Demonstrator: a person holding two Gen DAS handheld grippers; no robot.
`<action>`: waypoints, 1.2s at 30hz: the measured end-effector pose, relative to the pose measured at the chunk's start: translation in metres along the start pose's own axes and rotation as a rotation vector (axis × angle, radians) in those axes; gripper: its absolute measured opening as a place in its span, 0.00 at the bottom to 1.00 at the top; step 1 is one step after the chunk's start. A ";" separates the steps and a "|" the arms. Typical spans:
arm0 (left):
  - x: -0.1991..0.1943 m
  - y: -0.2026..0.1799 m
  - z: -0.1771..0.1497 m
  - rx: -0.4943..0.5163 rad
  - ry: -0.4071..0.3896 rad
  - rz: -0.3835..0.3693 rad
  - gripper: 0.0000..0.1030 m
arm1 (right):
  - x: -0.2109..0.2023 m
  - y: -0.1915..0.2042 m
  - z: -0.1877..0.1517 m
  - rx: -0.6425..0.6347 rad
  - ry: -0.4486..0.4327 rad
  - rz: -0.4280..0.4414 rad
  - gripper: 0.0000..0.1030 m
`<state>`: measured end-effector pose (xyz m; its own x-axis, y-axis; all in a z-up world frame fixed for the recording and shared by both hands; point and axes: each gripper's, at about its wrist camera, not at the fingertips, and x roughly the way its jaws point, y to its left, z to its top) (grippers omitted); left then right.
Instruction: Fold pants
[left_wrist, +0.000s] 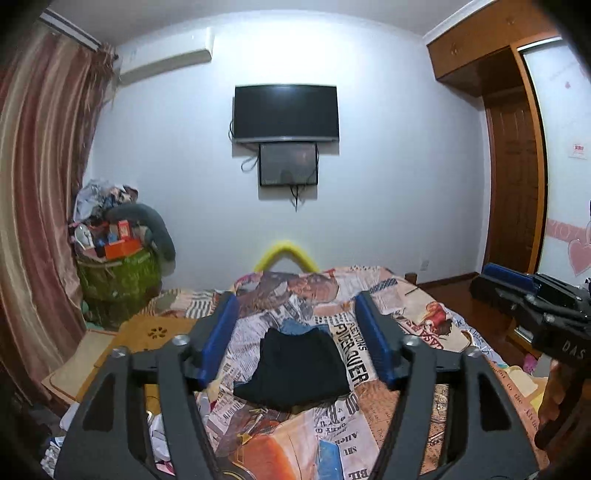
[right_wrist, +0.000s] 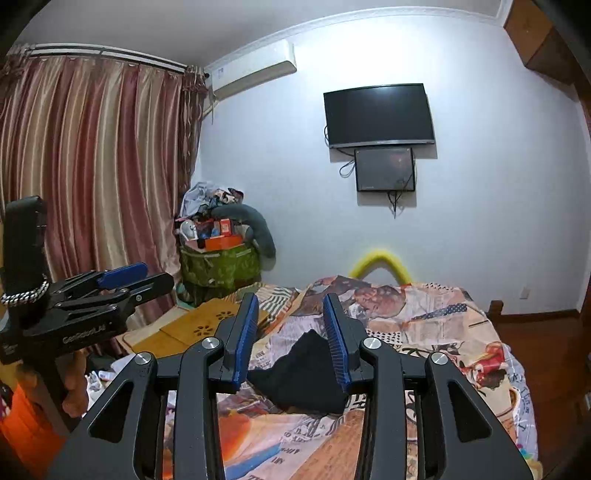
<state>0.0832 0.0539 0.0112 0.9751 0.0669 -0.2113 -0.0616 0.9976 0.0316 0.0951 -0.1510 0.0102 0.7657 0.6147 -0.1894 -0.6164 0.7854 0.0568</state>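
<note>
In the left wrist view, the black pants (left_wrist: 293, 369) are seen lying as a compact, roughly squared bundle on the patterned bedspread of the bed (left_wrist: 424, 317), with a strip of blue cloth (left_wrist: 295, 326) showing at the far edge; whether that strip belongs to the pants or to another garment cannot be told. The left gripper (left_wrist: 295, 339) is held above the bed, its blue pads spread wide apart, nothing clasped between them, and the bundle is framed in the gap without being touched. At the right edge of this view the right gripper (left_wrist: 491, 280) is glimpsed side-on, held by a hand (left_wrist: 554, 398), well clear of the pants. In the right wrist view, the same dark bundle (right_wrist: 303, 380) is shown on the bed (right_wrist: 461, 332), partly hidden behind the right gripper (right_wrist: 291, 339), whose pads stand parted with only air between them. The left gripper (right_wrist: 125, 275) is seen off to the left, raised and empty. No leg is seen trailing out and the cloth is gathered into a short stack, so the folding is judged to be finished or nearly so. At most, a little squaring of the uneven near edge is thought to remain, along with the grippers being drawn away.
</note>
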 end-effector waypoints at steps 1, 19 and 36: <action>-0.003 0.000 -0.001 -0.001 -0.005 -0.002 0.74 | -0.002 0.001 -0.001 -0.001 -0.004 -0.005 0.48; -0.021 0.004 -0.012 -0.026 -0.043 0.019 1.00 | -0.015 0.011 -0.009 0.003 -0.028 -0.114 0.99; -0.016 0.002 -0.019 -0.030 -0.020 0.021 1.00 | -0.021 0.010 -0.014 0.031 -0.012 -0.121 0.99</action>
<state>0.0634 0.0554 -0.0038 0.9775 0.0878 -0.1916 -0.0882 0.9961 0.0065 0.0697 -0.1572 0.0008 0.8364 0.5161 -0.1849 -0.5136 0.8556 0.0646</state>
